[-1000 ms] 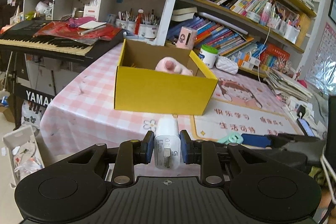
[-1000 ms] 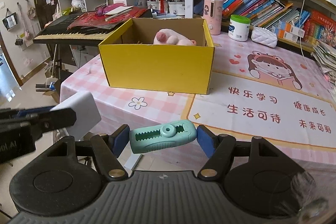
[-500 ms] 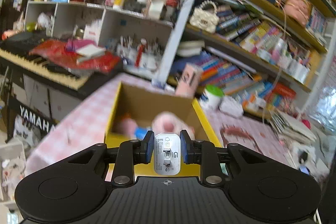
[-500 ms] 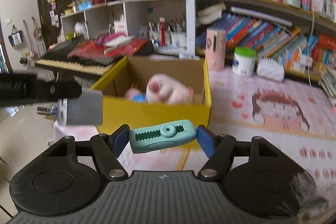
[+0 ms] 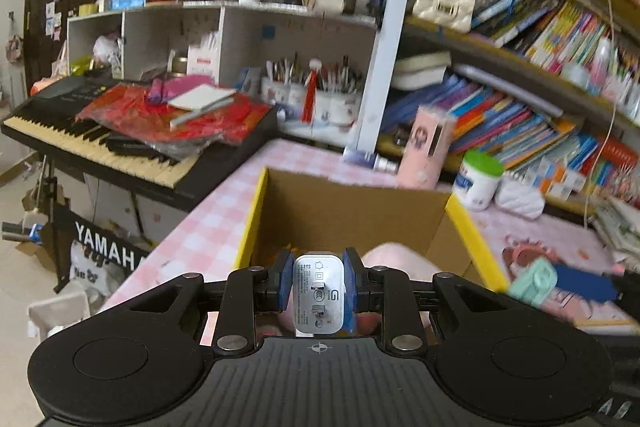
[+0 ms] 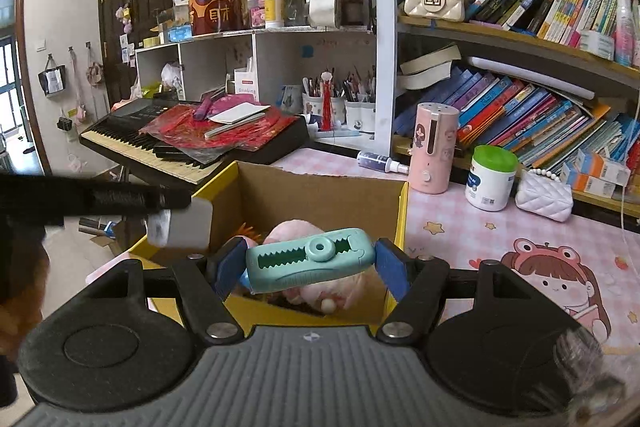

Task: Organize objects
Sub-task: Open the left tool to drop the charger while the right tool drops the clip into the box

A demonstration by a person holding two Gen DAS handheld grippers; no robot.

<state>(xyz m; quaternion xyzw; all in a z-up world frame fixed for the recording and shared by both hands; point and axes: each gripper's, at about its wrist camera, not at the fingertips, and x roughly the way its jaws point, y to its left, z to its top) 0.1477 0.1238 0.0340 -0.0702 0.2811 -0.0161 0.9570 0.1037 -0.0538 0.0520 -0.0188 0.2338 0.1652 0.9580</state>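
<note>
Overhead, the left gripper (image 5: 318, 285) clamps a white plastic charger plug (image 5: 319, 297) above the open yellow cardboard box (image 5: 468, 227); a pink plush toy (image 6: 296, 231) lies inside. Alongside, the right gripper (image 6: 310, 265) pinches a mint-green toothed plastic clip (image 6: 310, 259) endwise.

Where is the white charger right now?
In the left wrist view, the white charger sits clamped in the left gripper, over the near edge of the yellow box, beside the pink plush.

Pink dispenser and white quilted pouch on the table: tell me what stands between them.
In the right wrist view, a white jar with a green lid stands between the pink dispenser and the white quilted pouch, on the pink tablecloth.
</note>
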